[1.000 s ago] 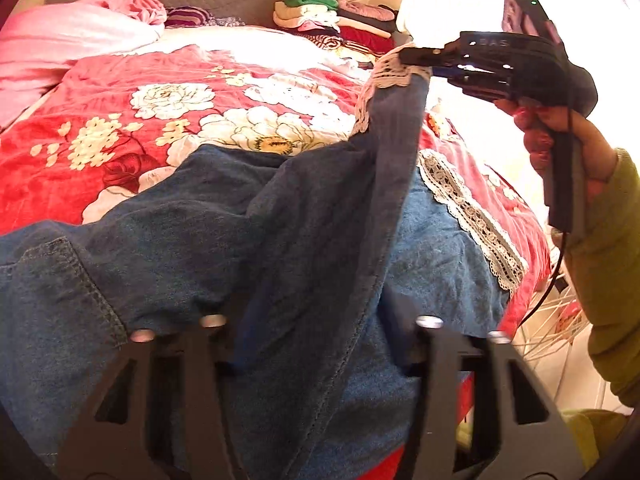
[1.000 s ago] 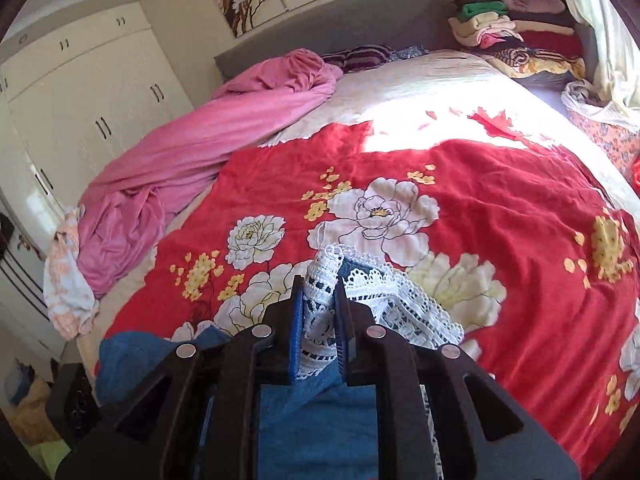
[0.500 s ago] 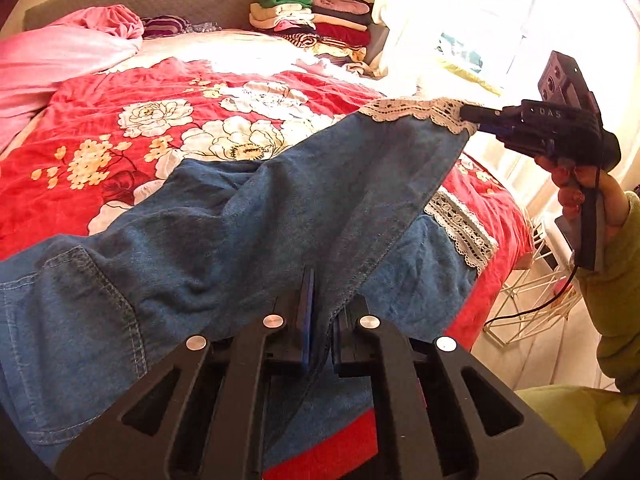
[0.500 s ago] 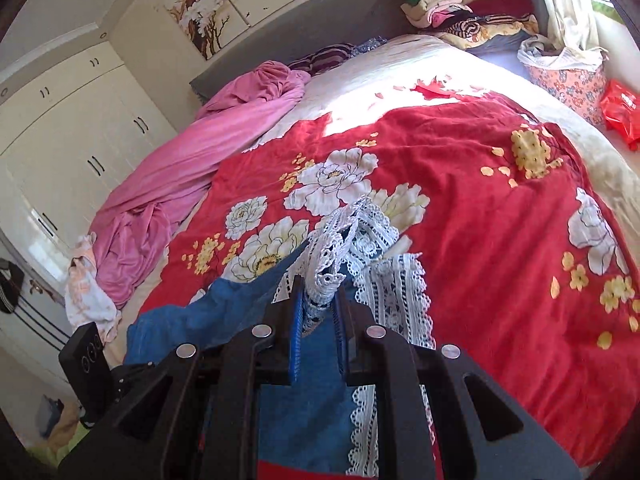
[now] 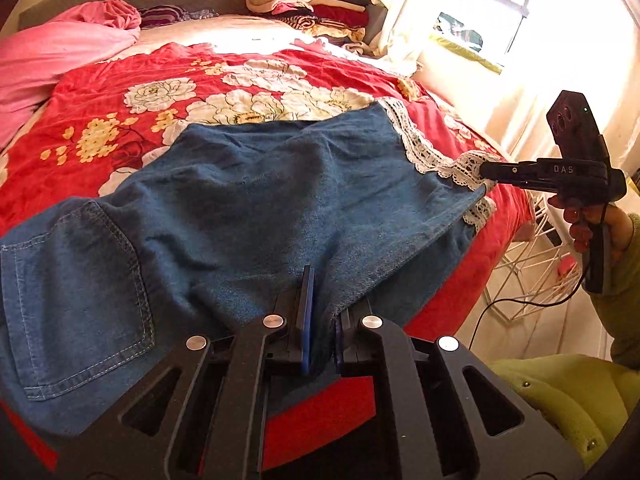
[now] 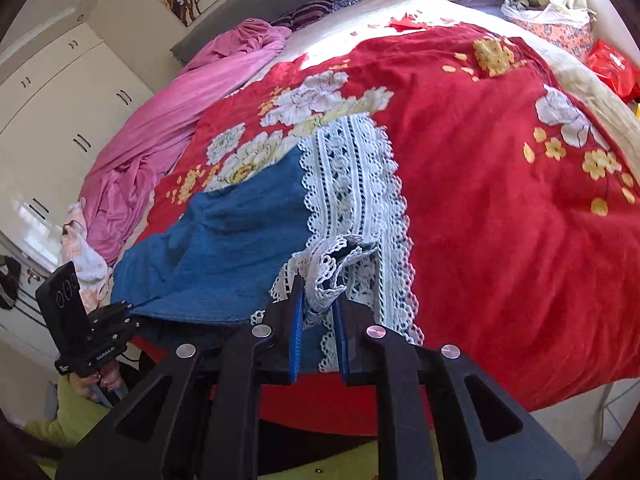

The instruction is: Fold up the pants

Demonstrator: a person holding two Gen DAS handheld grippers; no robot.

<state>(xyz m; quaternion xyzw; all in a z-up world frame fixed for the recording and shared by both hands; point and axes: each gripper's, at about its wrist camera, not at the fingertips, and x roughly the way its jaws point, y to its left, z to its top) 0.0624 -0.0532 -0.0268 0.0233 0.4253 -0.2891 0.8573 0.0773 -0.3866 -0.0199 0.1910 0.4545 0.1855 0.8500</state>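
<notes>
Left claw is pinched on the near denim edge of the pants, only a thin bite at the seam; the pads look close to the fabric's edge, so a sideways tug could strip it out. Right claw clamps a bunched fold of the lace hem where it overhangs the near edge of the bed. Lace is open-weave and gathered unevenly between the pads, so snagging or a partial slip is the likely failure there.

Pants lie across the red floral blanket, one leg folded over the other, with the back pocket nearest the left claw. Upper layer shows ripples mid-leg; if both claws don't keep even tension, those creases get locked into the fold and the two hems end up offset.

Farther back, the pink bedding and stacked clothes are well apart, no interference risk.
</notes>
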